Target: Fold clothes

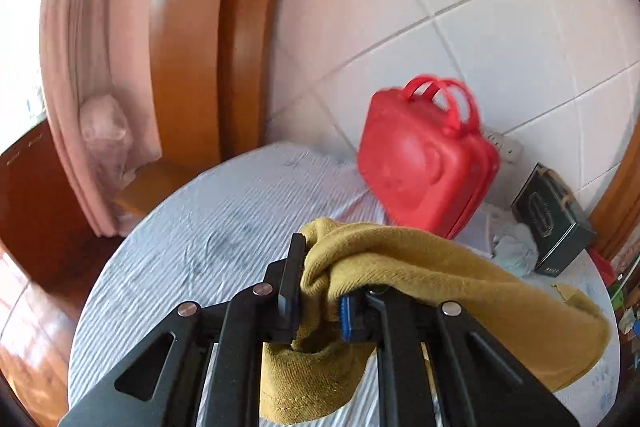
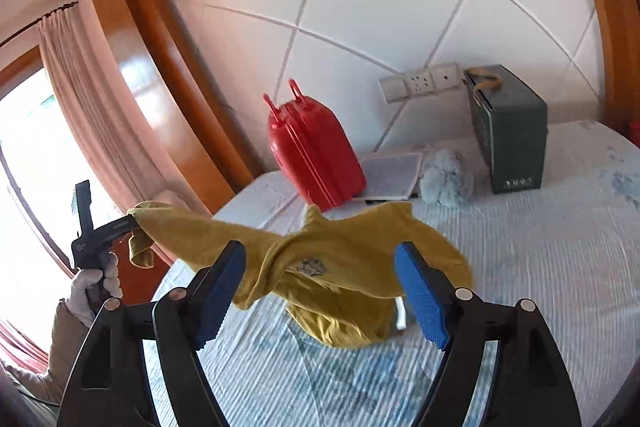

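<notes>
gripping a bunched corner of the mustard-yellow garment (image 1: 420, 267), the left gripper (image 1: 320, 303) has its tongs clamped on the cloth, a thick fold squeezed between the black finger and the blue pad. the left wrist view shows this pinch close up, with a hemmed end hanging below the fingers and the rest draping off to the right over the gripper's frame. the right wrist view shows what that one cannot: the left gripper (image 2: 134, 223) seen from outside, held up at the bed's left edge by a gloved hand (image 2: 94, 287), and the garment (image 2: 320, 267) stretched from it down to a crumpled heap on the bed (image 2: 540, 267) — one end lifted, the bulk resting on the striped pale-blue sheet. a small dark print shows on the cloth near the middle.

the right gripper (image 2: 320, 295) hovers above the heap, tilted down toward it, its tongs spread wide apart with nothing between the two blue pads (image 2: 420, 295).

counted: one garment, two grippers, one red plastic case (image 2: 316, 155) standing upright near the tiled wall, one dark green box (image 2: 512, 135) beside it to the right, one flat notebook-like pad (image 2: 390, 173) and one pale blue fluffy bundle (image 2: 448, 179) lying between case and box. a strip of wall sockets (image 2: 420, 81) sits above them — three plates.
</notes>
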Demonstrator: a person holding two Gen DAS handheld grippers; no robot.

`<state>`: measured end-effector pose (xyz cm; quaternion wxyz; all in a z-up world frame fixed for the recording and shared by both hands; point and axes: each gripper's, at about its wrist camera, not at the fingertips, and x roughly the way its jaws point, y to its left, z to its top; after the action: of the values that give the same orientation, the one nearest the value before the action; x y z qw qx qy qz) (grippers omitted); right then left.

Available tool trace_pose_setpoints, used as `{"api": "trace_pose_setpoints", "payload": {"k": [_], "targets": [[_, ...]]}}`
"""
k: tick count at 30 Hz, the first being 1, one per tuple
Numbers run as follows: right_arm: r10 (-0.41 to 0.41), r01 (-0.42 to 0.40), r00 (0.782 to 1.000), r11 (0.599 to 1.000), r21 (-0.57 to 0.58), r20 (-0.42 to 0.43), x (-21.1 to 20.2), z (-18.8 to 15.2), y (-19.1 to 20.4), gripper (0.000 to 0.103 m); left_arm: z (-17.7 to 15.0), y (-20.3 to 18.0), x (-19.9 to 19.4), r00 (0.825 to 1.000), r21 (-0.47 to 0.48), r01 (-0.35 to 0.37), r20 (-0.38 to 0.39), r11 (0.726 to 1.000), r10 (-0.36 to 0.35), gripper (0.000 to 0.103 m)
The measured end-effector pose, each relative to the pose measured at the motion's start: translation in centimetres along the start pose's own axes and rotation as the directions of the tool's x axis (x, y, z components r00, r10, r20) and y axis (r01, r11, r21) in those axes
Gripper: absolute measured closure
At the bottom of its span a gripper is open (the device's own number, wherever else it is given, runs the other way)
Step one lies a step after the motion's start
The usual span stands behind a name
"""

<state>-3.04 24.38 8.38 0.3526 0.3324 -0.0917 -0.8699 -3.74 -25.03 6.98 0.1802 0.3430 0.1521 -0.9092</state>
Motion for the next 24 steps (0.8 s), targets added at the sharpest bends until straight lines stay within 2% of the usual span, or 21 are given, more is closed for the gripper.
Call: {"api": "trace_pose_setpoints", "payload": {"k": [1, 2, 3, 5, 6, 8, 9, 10, 11, 12, 16, 20, 24], "targets": [[-0.026, 0.026, 0.999, 1.000, 0.017, -0.031, 0.2, -0.9, -0.8, 0.027, -1.1, 1.0, 1.7, 0.997, -0.013, -0.029, -0.074, 0.999, 0.028, 0.076], [-0.058, 0.060, 0.996, 0.998, 0.033, -0.066, 0.7, -1.7, -1.8, 0.029, -2.2, 2.0, 3.3, 0.988, -0.022, -0.043, -0.153, 0.999, 0.039, 0.073], [-0.091, 0.096, 0.991, 0.994, 0.046, -0.102, 1.2, -2.6, -2.8, 0.030, -3.4, 2.5, 4.5, 0.976, -0.034, -0.037, -0.217, 0.999, 0.029, 0.073], [-0.159, 0.169, 0.973, 0.985, 0.042, -0.168, 2.2, -4.2, -4.5, 0.031, -5.9, 2.8, 5.4, 0.957, -0.044, 0.002, -0.291, 0.999, -0.015, 0.073], [-0.186, 0.196, 0.963, 0.980, 0.035, -0.197, 2.7, -4.9, -5.3, 0.031, -6.9, 2.2, 5.3, 0.953, -0.013, 0.017, -0.303, 1.000, -0.020, 0.070], [-0.226, 0.238, 0.941, 0.971, 0.016, -0.252, 3.7, -6.3, -6.5, 0.031, -8.7, 0.9, 4.6, 0.950, 0.036, 0.049, -0.310, 0.998, -0.035, 0.057], [-0.230, 0.243, 0.935, 0.970, 0.016, -0.268, 4.0, -6.7, -7.1, 0.030, -9.2, 0.7, 4.3, 0.948, 0.039, 0.069, -0.313, 0.997, -0.054, 0.045], [-0.223, 0.238, 0.932, 0.971, 0.020, -0.286, 4.3, -7.1, -7.4, 0.027, -9.6, 0.7, 4.0, 0.947, 0.040, 0.081, -0.314, 0.996, -0.065, 0.031], [-0.215, 0.233, 0.929, 0.972, 0.023, -0.302, 4.6, -7.5, -7.7, 0.018, -9.6, 1.0, 3.8, 0.948, 0.036, 0.070, -0.312, 0.997, -0.055, 0.026], [-0.208, 0.226, 0.929, 0.974, 0.024, -0.307, 4.8, -7.7, -7.8, 0.015, -9.7, 1.3, 3.6, 0.949, 0.032, 0.058, -0.311, 0.998, -0.045, 0.025], [-0.185, 0.195, 0.931, 0.981, 0.000, -0.315, 6.3, -7.6, -7.3, 0.014, -9.1, 3.7, 3.8, 0.957, -0.001, -0.007, -0.291, 1.000, 0.006, 0.027], [-0.181, 0.176, 0.924, 0.983, -0.045, -0.337, 9.5, -6.4, -6.1, 0.014, -9.1, 4.6, 4.7, 0.954, -0.018, -0.005, -0.301, 1.000, -0.001, 0.033], [-0.173, 0.161, 0.914, 0.985, -0.061, -0.368, 14.4, -4.9, -5.0, 0.014, -9.8, 4.5, 6.0, 0.944, -0.021, -0.003, -0.329, 1.000, -0.004, 0.063]]}}
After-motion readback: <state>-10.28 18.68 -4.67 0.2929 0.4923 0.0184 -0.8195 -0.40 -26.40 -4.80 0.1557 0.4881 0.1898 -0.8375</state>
